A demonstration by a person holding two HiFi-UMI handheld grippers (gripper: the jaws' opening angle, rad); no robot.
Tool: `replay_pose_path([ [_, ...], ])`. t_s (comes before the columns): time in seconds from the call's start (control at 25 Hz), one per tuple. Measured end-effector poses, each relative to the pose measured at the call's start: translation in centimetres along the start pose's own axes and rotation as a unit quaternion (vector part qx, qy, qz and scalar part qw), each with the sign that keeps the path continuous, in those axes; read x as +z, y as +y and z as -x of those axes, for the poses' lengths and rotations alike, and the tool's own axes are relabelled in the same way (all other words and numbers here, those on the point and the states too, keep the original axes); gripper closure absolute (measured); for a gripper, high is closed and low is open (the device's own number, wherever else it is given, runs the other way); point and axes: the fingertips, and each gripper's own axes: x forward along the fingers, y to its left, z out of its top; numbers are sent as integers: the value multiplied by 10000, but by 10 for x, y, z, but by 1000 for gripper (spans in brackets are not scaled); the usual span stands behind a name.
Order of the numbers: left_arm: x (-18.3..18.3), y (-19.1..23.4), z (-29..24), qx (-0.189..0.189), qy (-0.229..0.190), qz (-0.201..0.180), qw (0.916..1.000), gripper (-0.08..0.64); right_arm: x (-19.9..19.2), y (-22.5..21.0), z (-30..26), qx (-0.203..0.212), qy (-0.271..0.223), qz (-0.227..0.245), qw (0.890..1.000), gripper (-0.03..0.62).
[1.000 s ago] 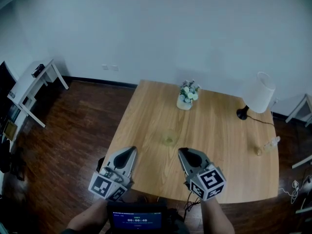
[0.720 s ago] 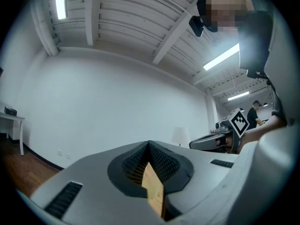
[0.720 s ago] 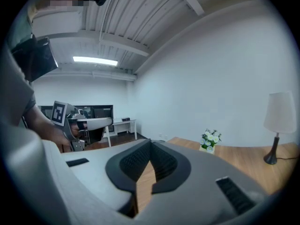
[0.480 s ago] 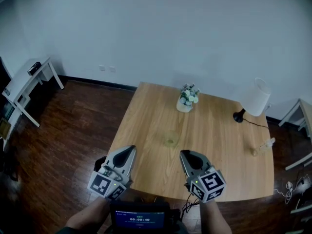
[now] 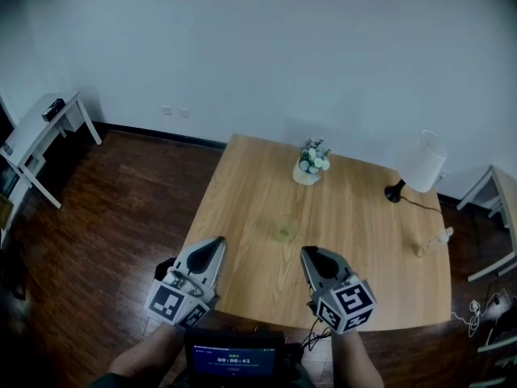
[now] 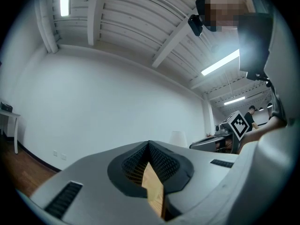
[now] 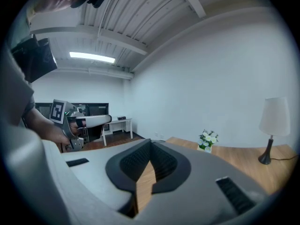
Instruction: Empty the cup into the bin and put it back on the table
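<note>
A small clear cup (image 5: 283, 231) stands upright near the middle of the wooden table (image 5: 242, 184). Both grippers hover over the table's near edge, well short of the cup. My left gripper (image 5: 214, 244) points at the table from the near left; its jaws meet at the tips with nothing between them, and the same shows in the left gripper view (image 6: 149, 145). My right gripper (image 5: 310, 254) is at the near right, also shut and empty (image 7: 150, 144). The cup does not show in either gripper view. No bin is clearly in view.
A pot of white flowers (image 5: 311, 162) stands at the table's far middle, a white-shaded lamp (image 5: 420, 164) at the far right, a small pale object (image 5: 432, 241) near the right edge. White side tables stand at the left (image 5: 48, 124) and right (image 5: 493, 188). A screen (image 5: 233, 358) sits below the grippers.
The head view has shifted slightly, so the room has slid in the picture. Both grippers stay shut in about the same place over the near edge.
</note>
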Motion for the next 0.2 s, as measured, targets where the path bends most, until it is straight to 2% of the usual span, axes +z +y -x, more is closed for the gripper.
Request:
replay_pose_path([
  [0.2,-12,14,6,217,308,-148,9992,569,-1,4,-5,-5,22,-2,10000,591],
])
